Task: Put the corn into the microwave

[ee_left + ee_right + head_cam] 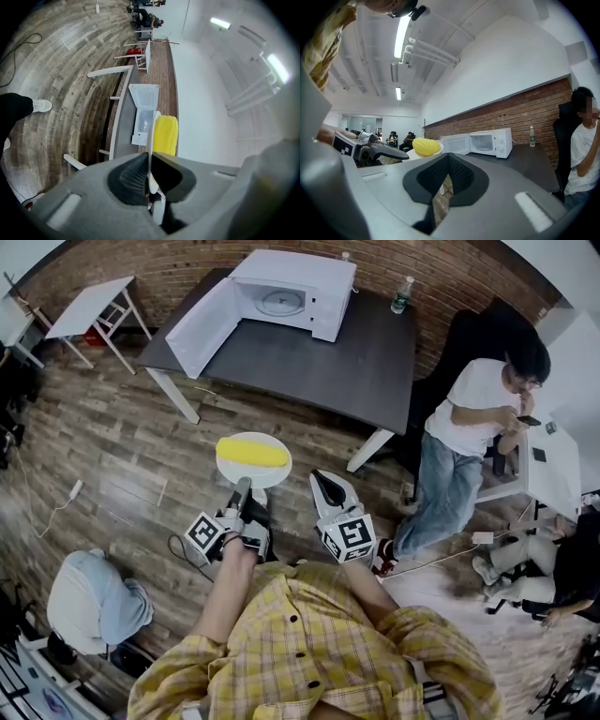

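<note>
A yellow corn cob [251, 452] lies on a white plate [272, 470] held level above the wooden floor. My left gripper [243, 487] is shut on the plate's near rim. In the left gripper view the plate [151, 140] shows edge-on between the jaws, with the corn [167, 134] on it. My right gripper [325, 486] hangs just right of the plate, shut, holding nothing. From the right gripper view the corn [425, 146] is visible to the left. The white microwave [292, 293] stands on the dark table [319, 367] ahead, its door [204, 326] swung wide open.
A person in a white shirt [473, 418] sits on a chair right of the table. A bottle [401, 296] stands at the table's far corner. A small white table [89, 307] is at far left. Another person [94, 601] crouches at lower left, and a cable [56, 507] lies on the floor.
</note>
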{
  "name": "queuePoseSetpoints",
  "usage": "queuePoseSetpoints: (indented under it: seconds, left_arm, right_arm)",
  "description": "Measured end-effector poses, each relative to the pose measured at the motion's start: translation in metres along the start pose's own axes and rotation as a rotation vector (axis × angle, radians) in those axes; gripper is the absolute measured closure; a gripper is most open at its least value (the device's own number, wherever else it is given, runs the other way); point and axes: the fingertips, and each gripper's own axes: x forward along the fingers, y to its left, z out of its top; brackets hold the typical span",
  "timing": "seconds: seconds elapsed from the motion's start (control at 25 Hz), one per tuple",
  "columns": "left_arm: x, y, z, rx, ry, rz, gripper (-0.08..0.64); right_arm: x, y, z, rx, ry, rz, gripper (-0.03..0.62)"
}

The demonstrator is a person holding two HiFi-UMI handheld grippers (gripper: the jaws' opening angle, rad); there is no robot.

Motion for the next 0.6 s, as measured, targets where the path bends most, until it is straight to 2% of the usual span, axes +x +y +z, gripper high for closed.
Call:
queuePoseSetpoints:
  seconds: [0.32,0.6]
  left_arm:
    - [0.083,-0.01,0.044,0.003,0.03,-0.005,0.541]
    - [0.155,-0.02,0.075,0.012,0.075,0.02,0.541]
  right_arm:
    - [0.079,-0.037,0.015,0.01,-0.017,0.003,0.588]
    - [0.136,-0.074,0.03,0.013,-0.005,-0.065,0.588]
